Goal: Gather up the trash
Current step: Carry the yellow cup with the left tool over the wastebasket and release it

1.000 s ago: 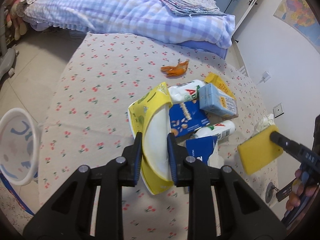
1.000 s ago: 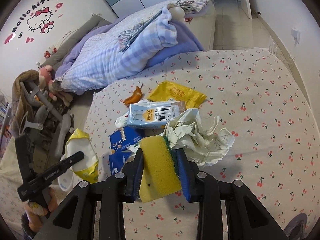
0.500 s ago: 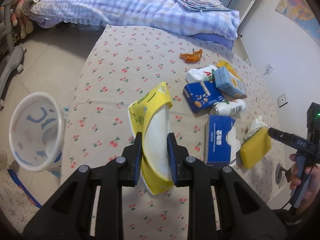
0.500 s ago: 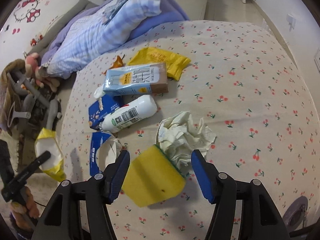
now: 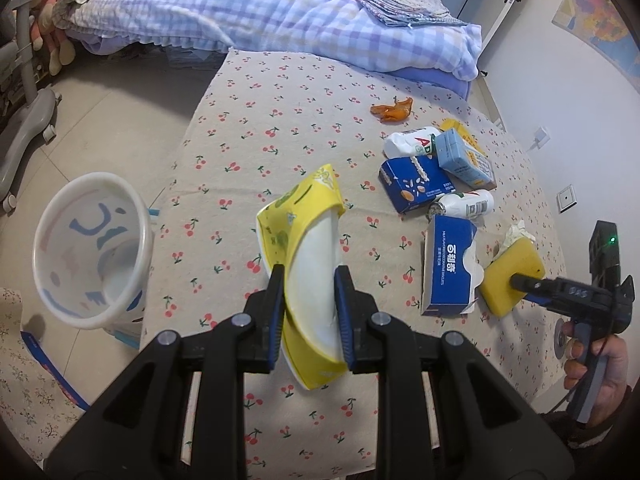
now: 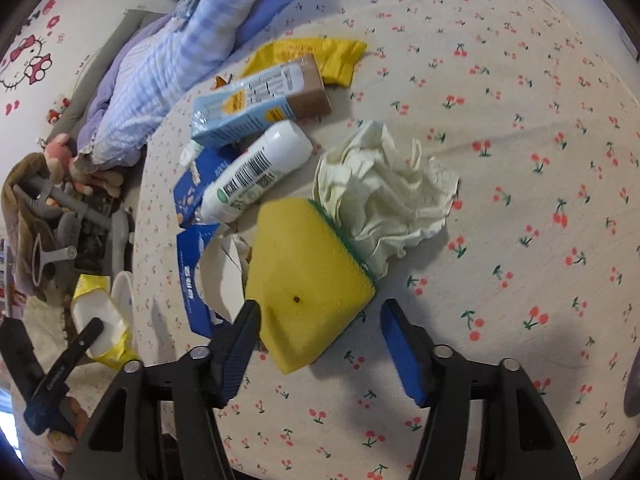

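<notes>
left gripper: clamped on yellow wrapper, above table, near white bin | right gripper: jaws wide apart, empty | yellow sponge: on table, between right fingers, touching crumpled paper

Left gripper: jaws closed down tight, clamped on what's between them, fingers pointing forward and slightly down, held out over the edge. Right gripper: jaws spread wide, left pad touching or just beside the piece in front, right pad clear of it; nothing clamped. Person's right hand is wrapped around that gripper's handle, low at the side, with its fingers reaching in level from the right.
</notes>
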The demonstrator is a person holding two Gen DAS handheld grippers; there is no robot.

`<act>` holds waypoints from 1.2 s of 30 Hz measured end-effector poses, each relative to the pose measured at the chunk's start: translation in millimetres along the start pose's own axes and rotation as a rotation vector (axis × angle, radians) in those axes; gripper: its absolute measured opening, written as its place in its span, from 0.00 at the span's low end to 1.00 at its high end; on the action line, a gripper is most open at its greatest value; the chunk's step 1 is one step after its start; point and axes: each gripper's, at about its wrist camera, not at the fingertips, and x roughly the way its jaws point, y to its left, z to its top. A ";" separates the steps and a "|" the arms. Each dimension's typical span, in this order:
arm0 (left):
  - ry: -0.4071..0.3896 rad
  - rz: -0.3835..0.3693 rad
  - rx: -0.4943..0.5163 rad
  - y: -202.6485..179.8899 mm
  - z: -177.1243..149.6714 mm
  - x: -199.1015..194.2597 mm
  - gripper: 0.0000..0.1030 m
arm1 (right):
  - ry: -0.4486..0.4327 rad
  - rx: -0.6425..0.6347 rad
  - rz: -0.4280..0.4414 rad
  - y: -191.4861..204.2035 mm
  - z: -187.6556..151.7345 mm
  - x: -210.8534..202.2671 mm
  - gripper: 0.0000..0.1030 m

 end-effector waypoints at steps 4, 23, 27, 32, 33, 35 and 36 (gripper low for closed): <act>-0.013 -0.002 -0.014 8.8 -0.2 -6.6 0.25 | -0.011 -0.030 0.029 11.1 -5.9 -3.0 0.35; -0.150 0.076 -0.252 119.4 11.7 -46.2 0.25 | -0.121 -0.222 0.190 128.6 -6.9 -32.9 0.33; -0.158 0.148 -0.303 153.0 8.8 -43.7 0.25 | -0.084 -0.292 0.180 174.5 -12.0 -2.7 0.34; -0.122 0.185 -0.366 195.3 3.7 -29.3 0.25 | -0.011 -0.371 0.179 233.1 -22.6 45.5 0.34; -0.114 0.192 -0.373 203.3 2.4 -24.8 0.25 | 0.002 -0.381 0.178 240.1 -25.1 52.8 0.34; -0.104 0.204 -0.376 211.9 2.5 -19.2 0.26 | 0.032 -0.401 0.175 257.7 -30.5 70.2 0.34; -0.094 0.209 -0.375 216.1 2.0 -14.3 0.26 | 0.045 -0.409 0.174 263.8 -32.9 77.2 0.34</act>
